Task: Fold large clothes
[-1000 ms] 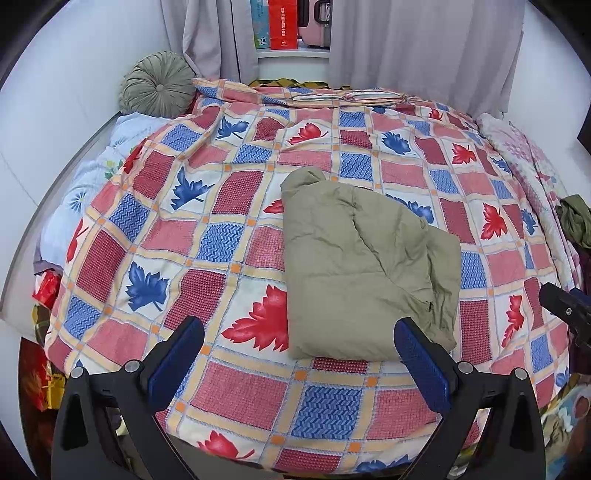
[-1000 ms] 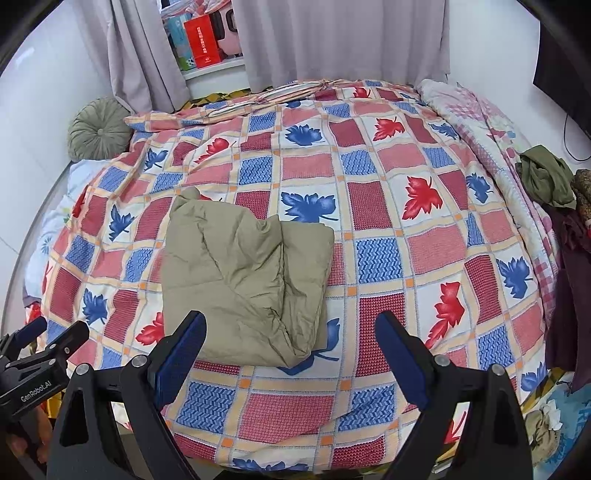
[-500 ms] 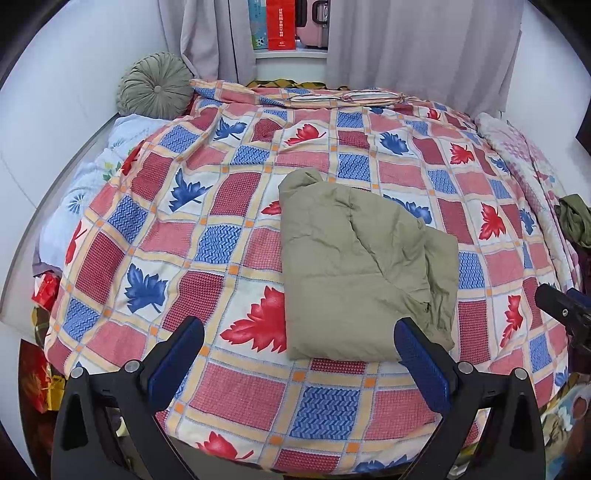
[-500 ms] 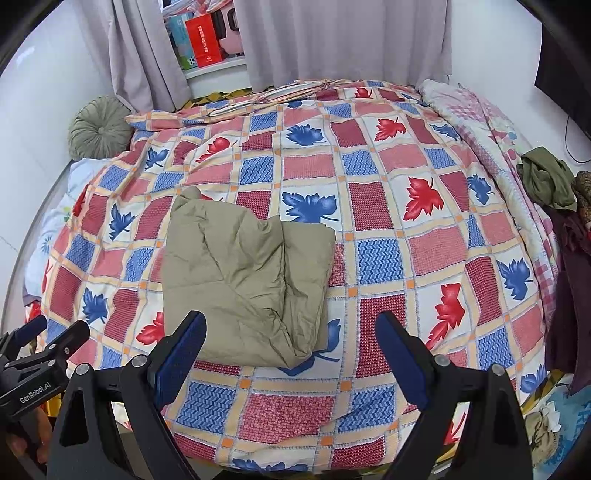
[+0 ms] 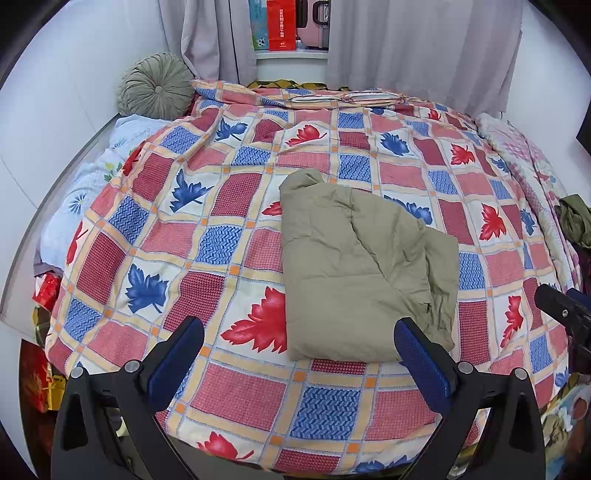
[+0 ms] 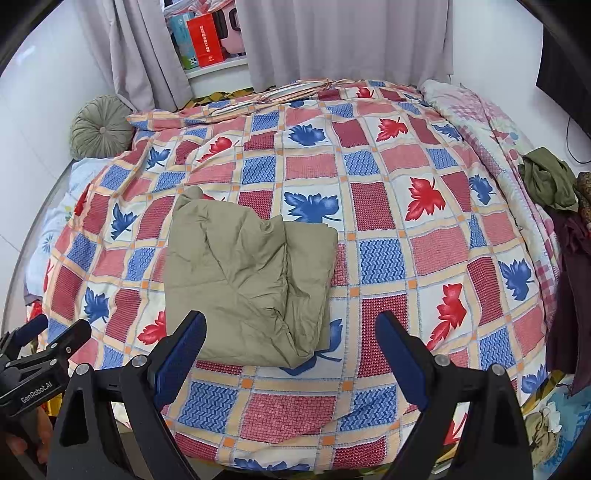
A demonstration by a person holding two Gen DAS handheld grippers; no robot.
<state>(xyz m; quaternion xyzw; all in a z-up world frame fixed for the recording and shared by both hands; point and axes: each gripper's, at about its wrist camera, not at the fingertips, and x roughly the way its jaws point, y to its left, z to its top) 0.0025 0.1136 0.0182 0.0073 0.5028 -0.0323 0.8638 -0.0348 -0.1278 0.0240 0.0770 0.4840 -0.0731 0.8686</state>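
An olive-green garment point(image 5: 354, 266) lies folded into a thick rectangle on the patchwork bedspread point(image 5: 229, 195); the right wrist view shows it left of centre point(image 6: 247, 280). My left gripper point(image 5: 301, 347) hangs open just in front of the garment's near edge, nothing between its blue pads. My right gripper point(image 6: 291, 339) is open too, held above the bed's near edge beside the garment's near right corner. Each gripper shows at the edge of the other's view: the right one point(image 5: 565, 314), the left one point(image 6: 37, 350).
A round green cushion point(image 5: 155, 86) sits at the bed's far left corner. Grey curtains point(image 5: 413, 40) and a windowsill with a red box point(image 5: 281, 26) stand behind the bed. A pile of dark and green clothes point(image 6: 550, 181) lies on the bed's right side. Clutter lies on the floor at both sides.
Both views have shifted only very slightly; the garment lies as it did and both grippers stay open.
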